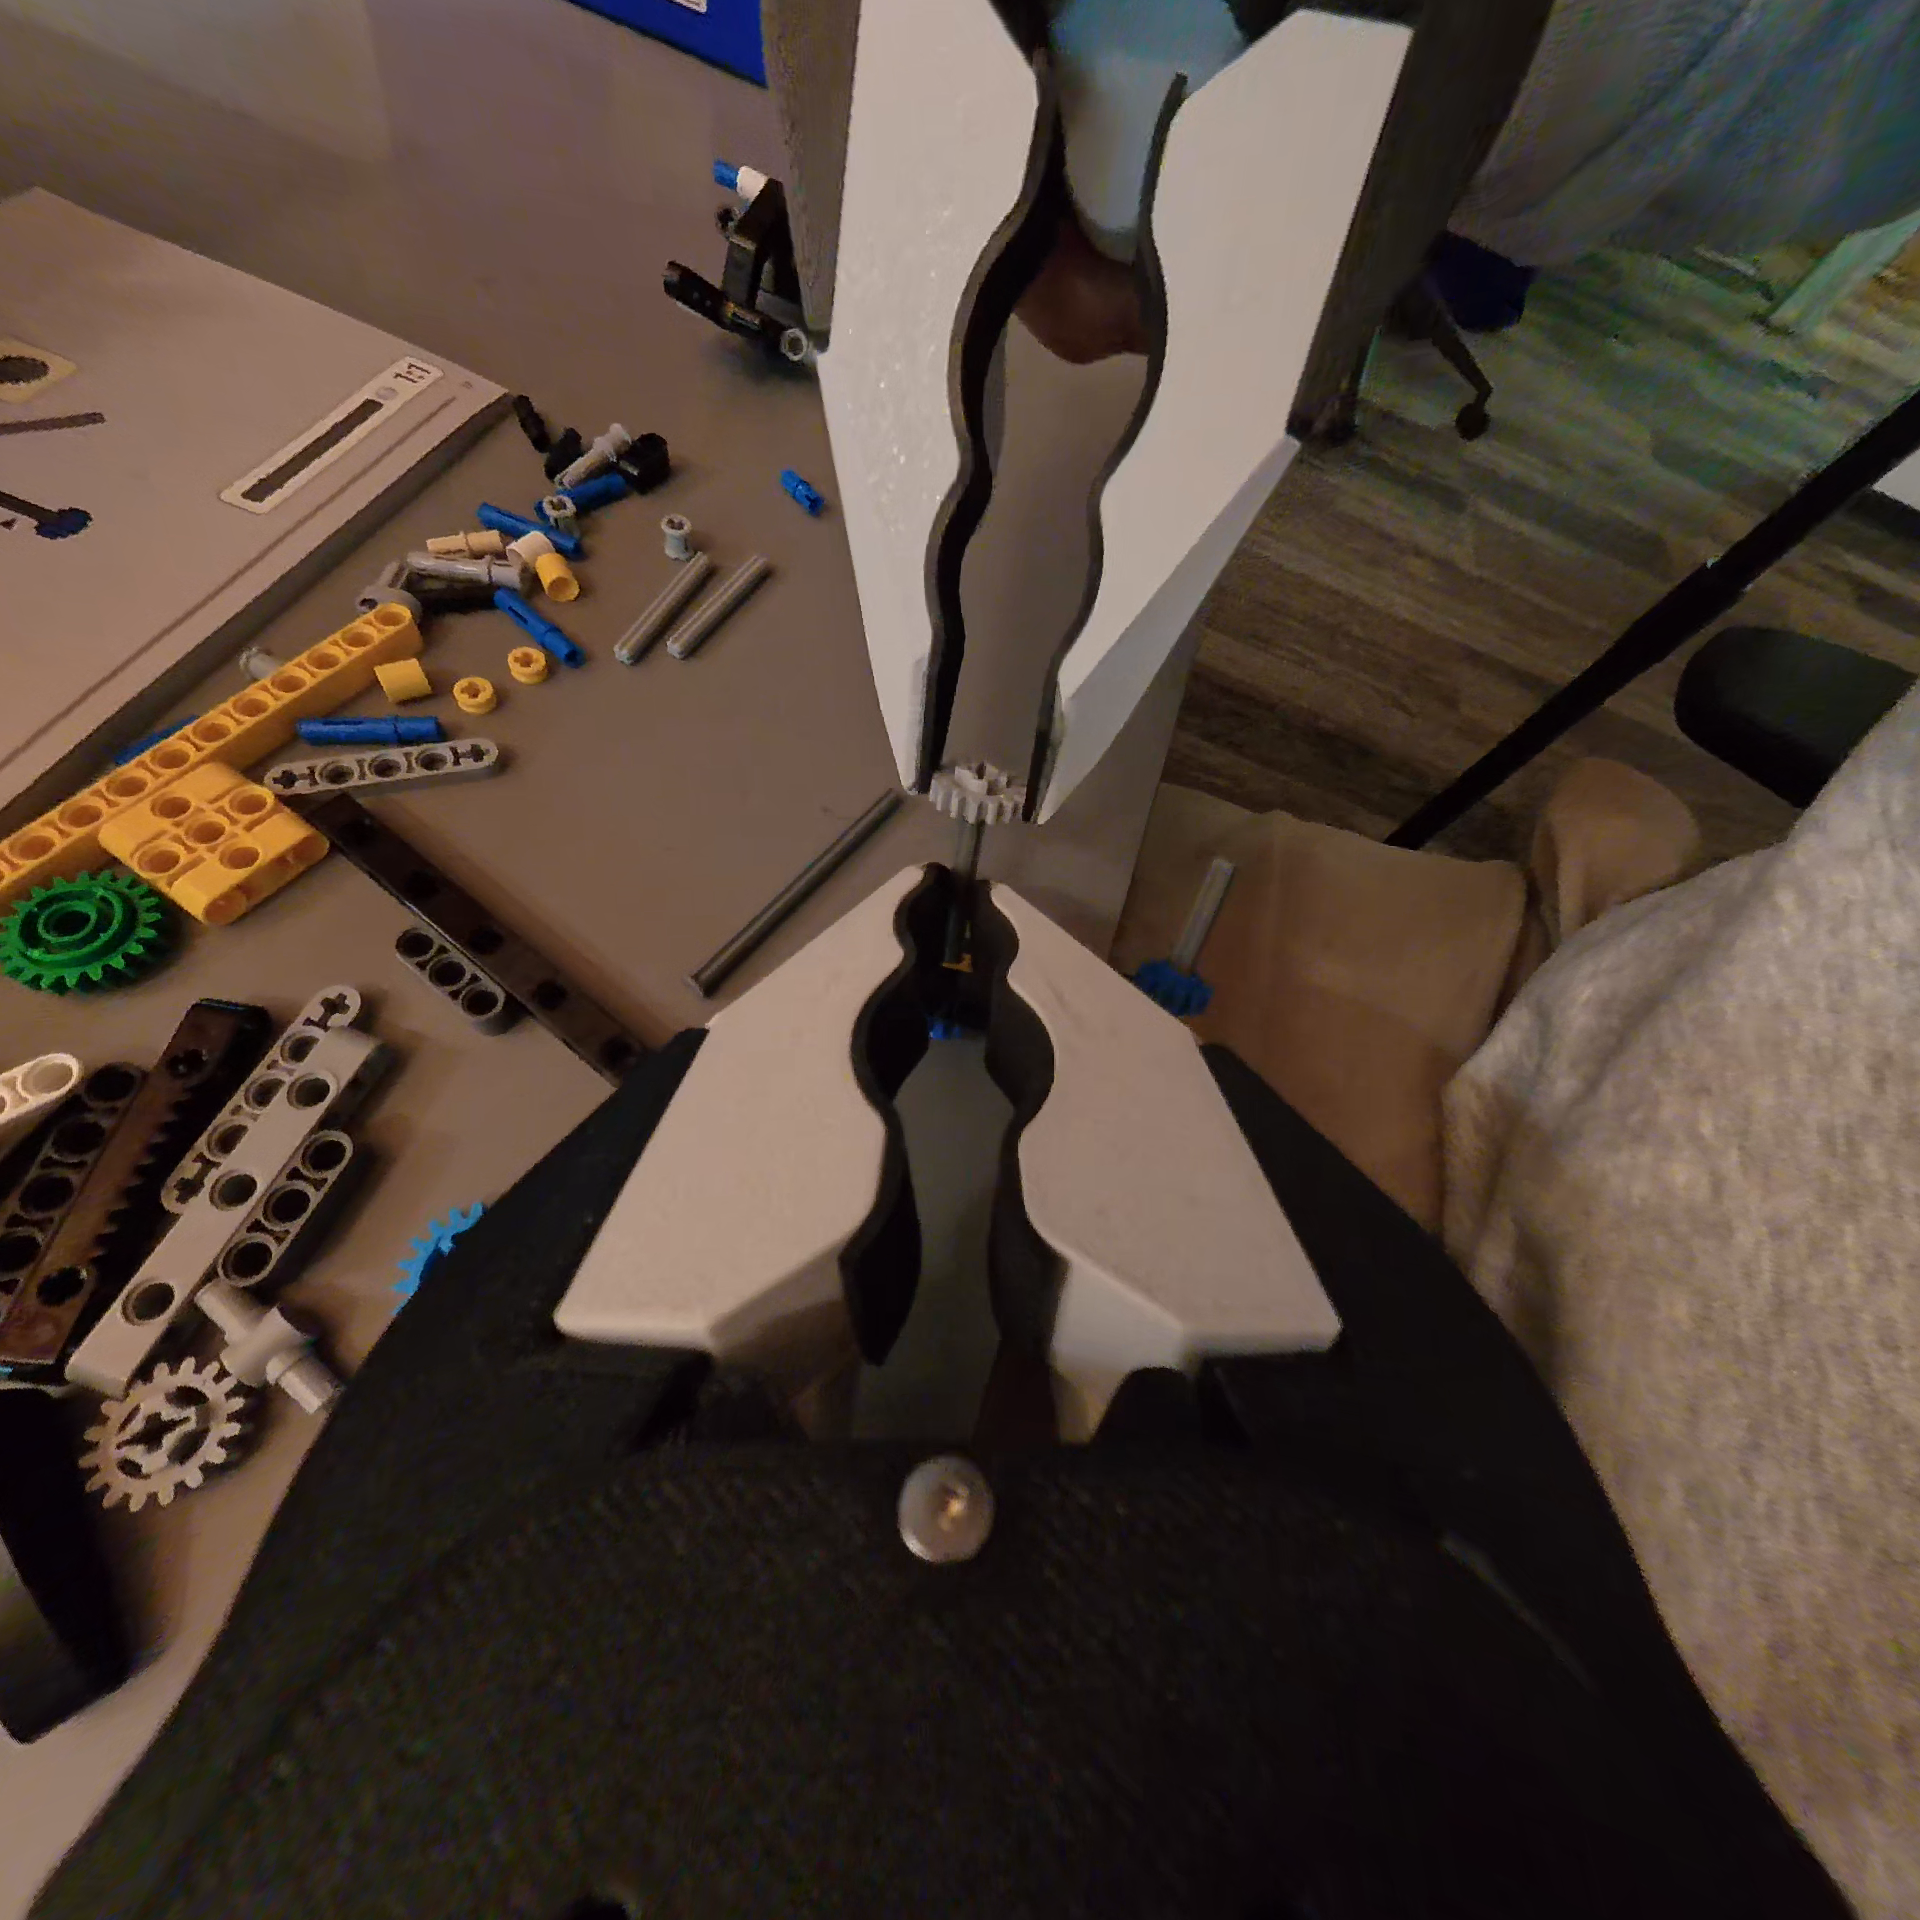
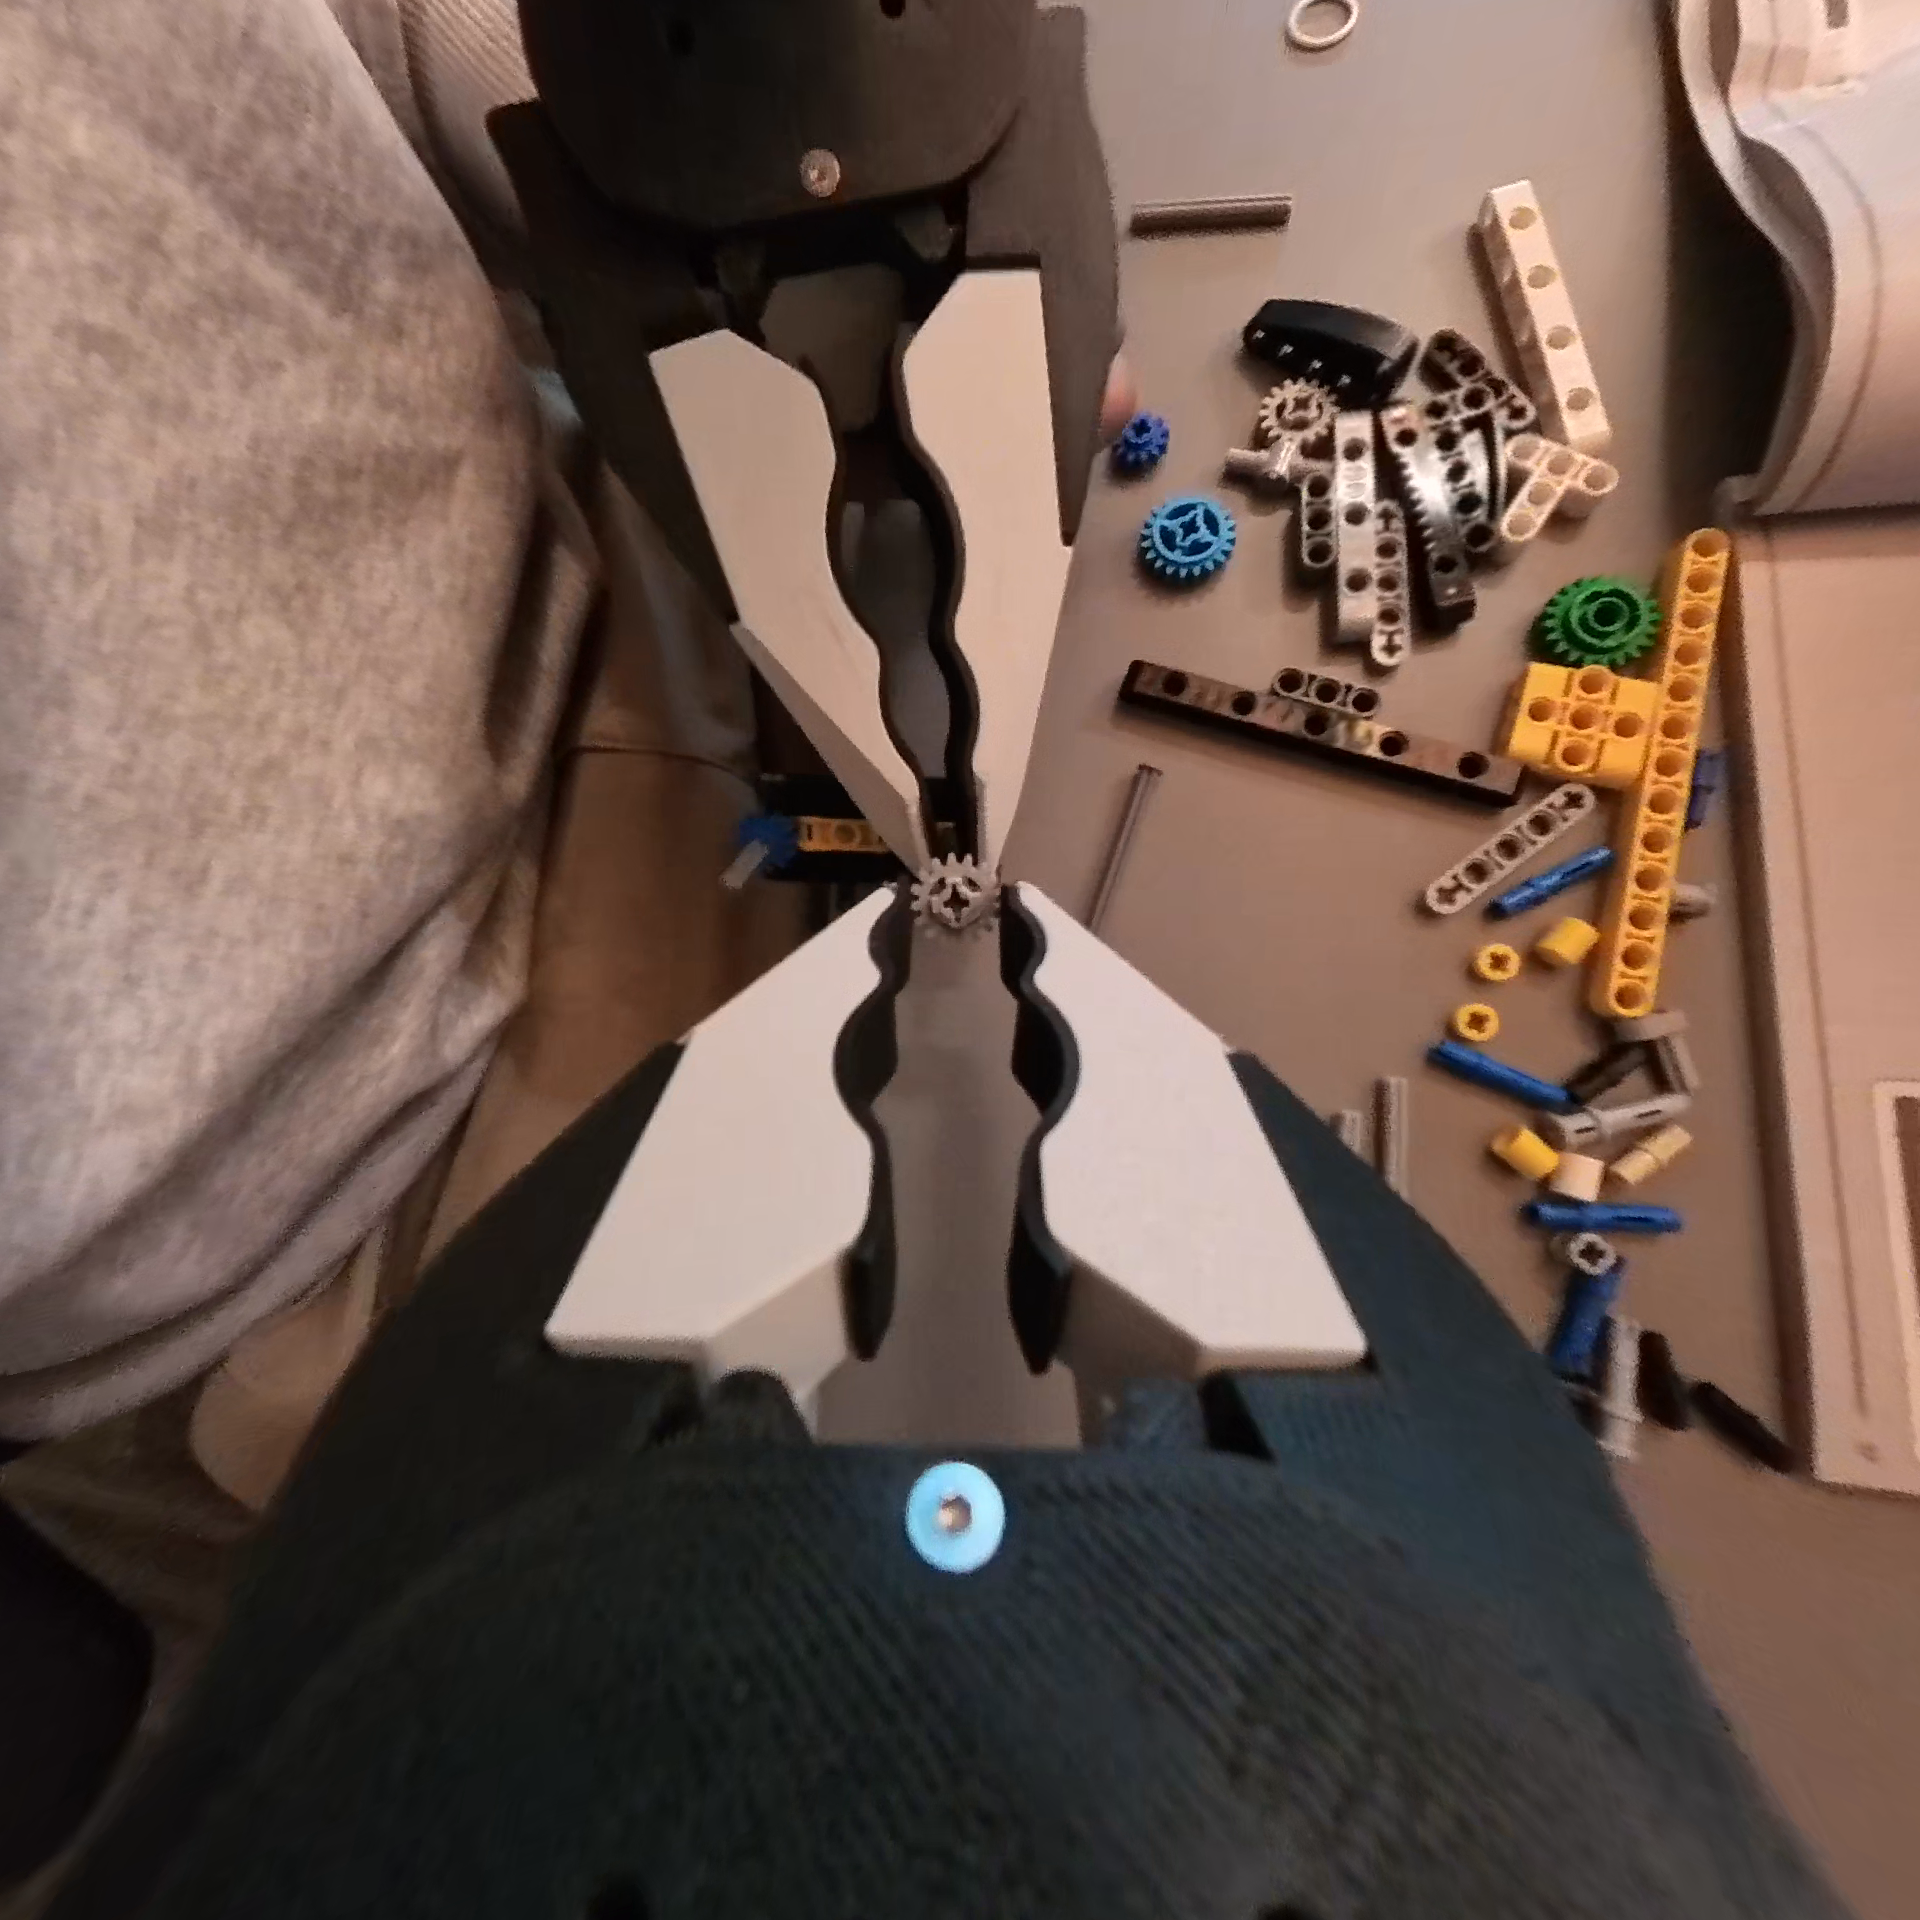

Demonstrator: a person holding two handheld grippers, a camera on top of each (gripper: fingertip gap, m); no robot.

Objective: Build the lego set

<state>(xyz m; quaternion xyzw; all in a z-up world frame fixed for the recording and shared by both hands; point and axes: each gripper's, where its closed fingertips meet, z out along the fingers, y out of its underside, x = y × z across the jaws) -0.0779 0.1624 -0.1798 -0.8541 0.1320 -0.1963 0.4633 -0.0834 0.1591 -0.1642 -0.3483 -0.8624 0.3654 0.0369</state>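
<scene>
In the left wrist view my left gripper (image 1: 961, 883) is shut on a small black, yellow and blue assembly (image 1: 954, 940), and a thin grey axle (image 1: 968, 844) sticks out past its tips. My right gripper (image 1: 982, 802) comes in from above, shut on a small grey gear (image 1: 971, 790) that sits at the axle's end. In the right wrist view my right gripper (image 2: 956, 899) grips the gear (image 2: 954, 900) face on. My left gripper (image 2: 951, 831) is opposite it, tip to tip, with the assembly (image 2: 831, 834) showing beside its fingers. Both are held off the table's edge, over a person's lap.
Loose parts lie on the grey table (image 1: 644, 790): a long yellow beam (image 1: 208, 727), a green gear (image 1: 78, 930), a blue gear (image 2: 1188, 537), grey and black beams (image 2: 1382, 499), pins and axles. An instruction booklet (image 1: 208, 416) lies at the far left. A small blue gear on an axle (image 1: 1179, 971) rests on the lap. The grippers are tip to tip, or close to it.
</scene>
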